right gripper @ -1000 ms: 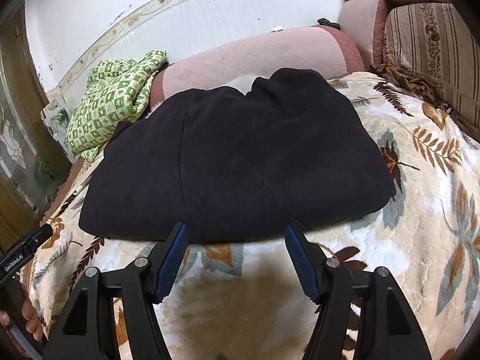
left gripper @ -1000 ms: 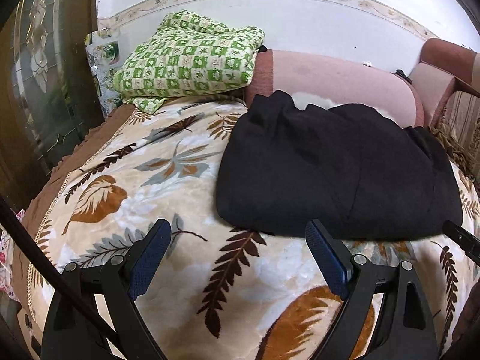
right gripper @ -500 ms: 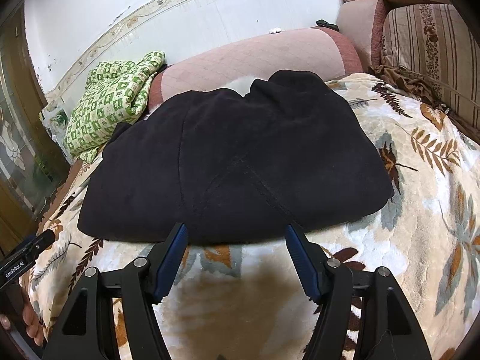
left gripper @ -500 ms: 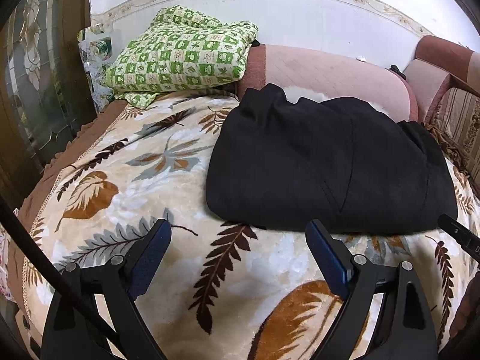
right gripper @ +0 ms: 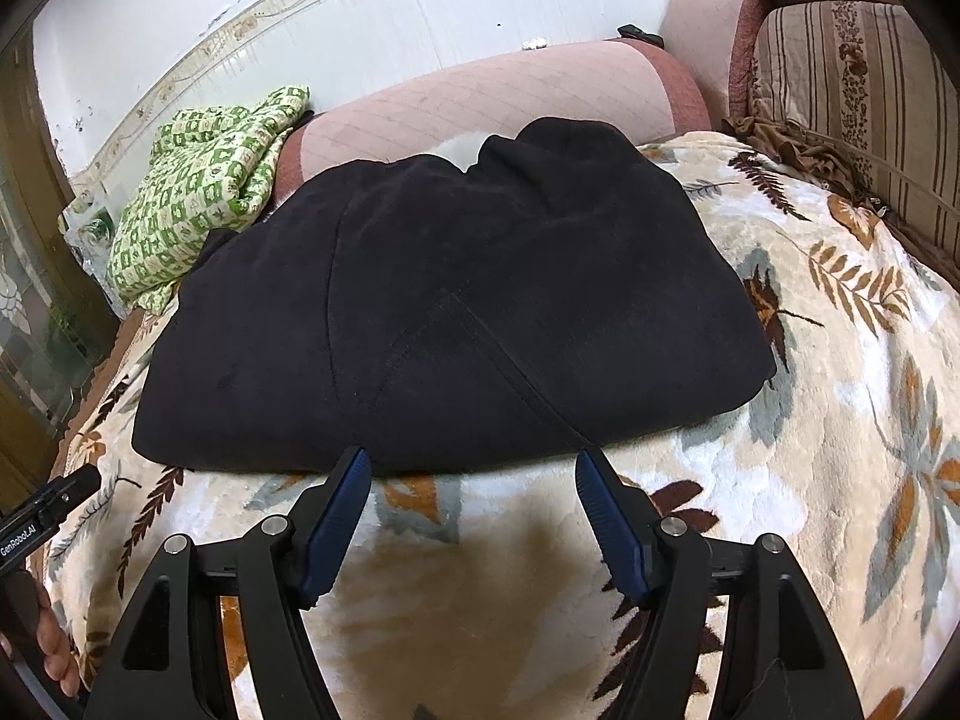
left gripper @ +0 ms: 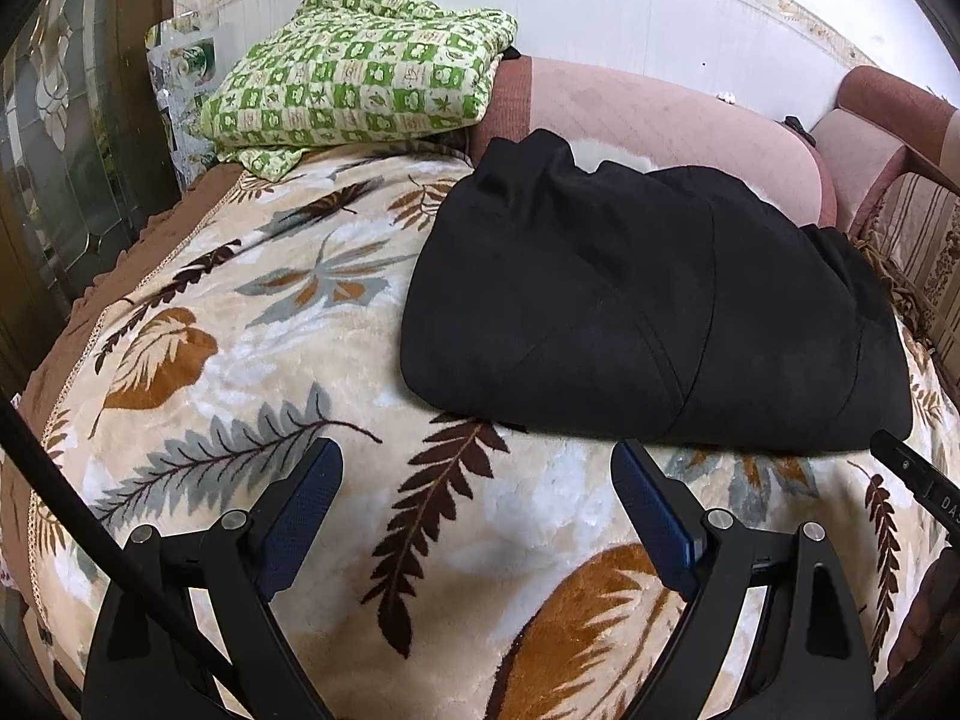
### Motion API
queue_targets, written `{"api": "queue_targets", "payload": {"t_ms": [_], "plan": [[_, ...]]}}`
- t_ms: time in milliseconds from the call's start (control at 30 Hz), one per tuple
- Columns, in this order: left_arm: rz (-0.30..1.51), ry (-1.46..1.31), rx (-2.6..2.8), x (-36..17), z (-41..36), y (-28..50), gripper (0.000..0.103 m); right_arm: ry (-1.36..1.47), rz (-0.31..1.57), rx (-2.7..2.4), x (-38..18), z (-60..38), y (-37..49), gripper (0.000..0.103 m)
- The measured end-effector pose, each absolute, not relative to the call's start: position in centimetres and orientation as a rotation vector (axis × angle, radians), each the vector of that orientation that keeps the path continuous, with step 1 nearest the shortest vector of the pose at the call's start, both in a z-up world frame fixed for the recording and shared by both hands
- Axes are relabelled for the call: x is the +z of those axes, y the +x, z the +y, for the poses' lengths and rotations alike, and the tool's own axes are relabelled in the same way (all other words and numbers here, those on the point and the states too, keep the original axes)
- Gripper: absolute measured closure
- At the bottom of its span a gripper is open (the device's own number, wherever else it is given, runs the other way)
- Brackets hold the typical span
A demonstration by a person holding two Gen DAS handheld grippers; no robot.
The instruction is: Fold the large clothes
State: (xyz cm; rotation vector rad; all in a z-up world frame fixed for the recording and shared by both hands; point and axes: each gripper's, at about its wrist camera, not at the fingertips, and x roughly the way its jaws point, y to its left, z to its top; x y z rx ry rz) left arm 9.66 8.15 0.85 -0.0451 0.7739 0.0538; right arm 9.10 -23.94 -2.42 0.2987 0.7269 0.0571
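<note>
A large black garment (left gripper: 648,312) (right gripper: 456,324) lies folded into a thick bundle on the leaf-patterned blanket (left gripper: 252,360), its far edge against the pink sofa back. My left gripper (left gripper: 477,459) stands open over bare blanket, just short of the bundle's near left edge, nothing between its blue pads. My right gripper (right gripper: 471,465) hovers at the bundle's near edge; its jaws are opening and nothing is held between them. The tip of the right gripper shows at the right edge of the left wrist view, and the left one at the lower left of the right wrist view.
A green checked cloth (left gripper: 360,72) (right gripper: 204,192) is piled at the far left against the sofa back (right gripper: 516,96). A striped cushion (right gripper: 852,90) and brown fringe line the right side. A glass-panelled door (left gripper: 54,138) stands left. A hand (right gripper: 42,642) shows at lower left.
The left wrist view has tilted a little, so the black bundle sits slightly higher in it. The right gripper's jaws have widened slightly and it has stayed in place.
</note>
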Motion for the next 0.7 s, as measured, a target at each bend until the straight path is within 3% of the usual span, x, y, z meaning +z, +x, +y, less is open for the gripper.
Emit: {"api": "queue_targets", "payload": {"t_ms": [400, 533, 700], "plan": [[0.788, -0.073, 0.059, 0.6, 9.3, 10.4, 0.012, 0.318, 0.734, 0.046, -2.7, -24.5, 9.0, 0.024], [0.804, -0.195, 0.059, 0.7, 12.7, 12.0, 0.012, 0.457, 0.738, 0.088, -3.3, -26.7, 9.0, 0.013], [0.852, -0.418, -0.014, -0.3, 17.4, 15.6, 0.013, 0.712, 0.757, 0.128, -5.0, -29.9, 9.2, 0.009]]}}
